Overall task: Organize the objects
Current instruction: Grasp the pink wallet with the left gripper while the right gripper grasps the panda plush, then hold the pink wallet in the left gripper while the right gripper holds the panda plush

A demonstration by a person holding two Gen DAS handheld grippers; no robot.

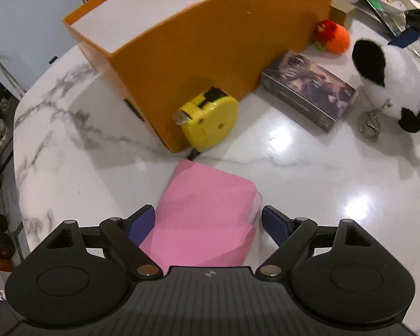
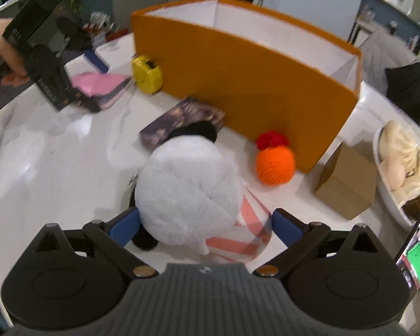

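**Both grippers poised over first picks as orange box waits on the tabletop**

My left gripper (image 1: 208,219) stands wide open astride a pink notebook (image 1: 204,218), its blue pads clear of the smooth, flat cover on either side, gripping nothing. My right gripper (image 2: 205,225) is spread just as wide around a plush toy (image 2: 187,193), a rounded ball of white fluff with black patches, lying on a pink-and-white striped cloth (image 2: 246,232); the pads sit beside the fur and I judge they are not yet pressing it.

Everything is placed here by the orange box (image 1: 210,56), a tall, stiff-walled carton with a plain white lining. The notebook lies in front of its near corner. A yellow tape measure (image 1: 210,117), hard plastic and round-backed, leans against that corner. A dark printed card box (image 1: 308,95) rests along the box's front wall, with the plush just beyond it. A knitted orange ball (image 2: 275,165) with a red tuft sits at the foot of the far end of the wall, and a plain brown cardboard box (image 2: 347,179) stands past that end.

What I can see of the box's inside is bare, so I judge the sorting barely begun: every item named lies out on the glossy marbled tabletop (image 1: 70,154).
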